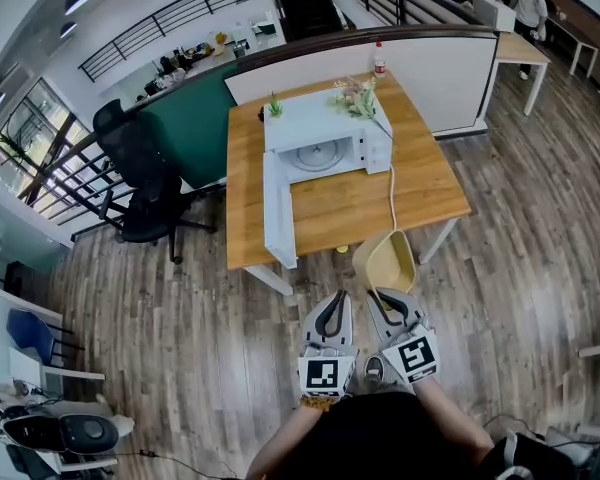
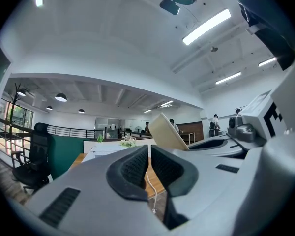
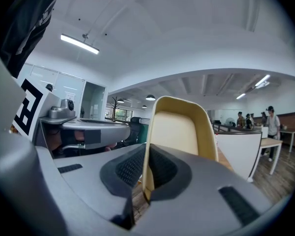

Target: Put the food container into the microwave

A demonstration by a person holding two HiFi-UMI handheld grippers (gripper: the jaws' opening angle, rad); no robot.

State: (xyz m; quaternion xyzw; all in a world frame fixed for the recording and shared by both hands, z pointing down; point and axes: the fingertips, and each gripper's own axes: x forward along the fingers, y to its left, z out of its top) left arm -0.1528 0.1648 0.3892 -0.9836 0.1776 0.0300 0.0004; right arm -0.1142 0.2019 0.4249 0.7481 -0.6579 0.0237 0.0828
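Container: a pale yellow plastic food tub with round corners. It is up in the air, just in front of the near edge of the table, and it is tipped so the open side shows. It is not in the microwave.
Right gripper: the grey right gripper pinches one wall of the yellow tub. In the right gripper view the black ribbed pads press on the rim from both sides, and the tub stands up past them.
Left gripper: the grey left gripper is close beside the right one. Its two jaws are almost pressed together, with only a thin slit, and nothing sits between them. The tub shows off to its right.
Microwave: a white box-shaped microwave stands on the table. Its long white door hangs wide open toward the person. A round glass plate lies inside.
Table: a square light brown wooden table with white legs.
On top of the microwave: a small green plant and a bunch of pale flowers.
Cable: a thin white cord runs from the microwave over the table's near edge.
Bottle: a clear bottle with a red cap stands at the far edge of the table.
Chair: a black office chair stands left of the table.
Floor: grey-brown wooden boards.
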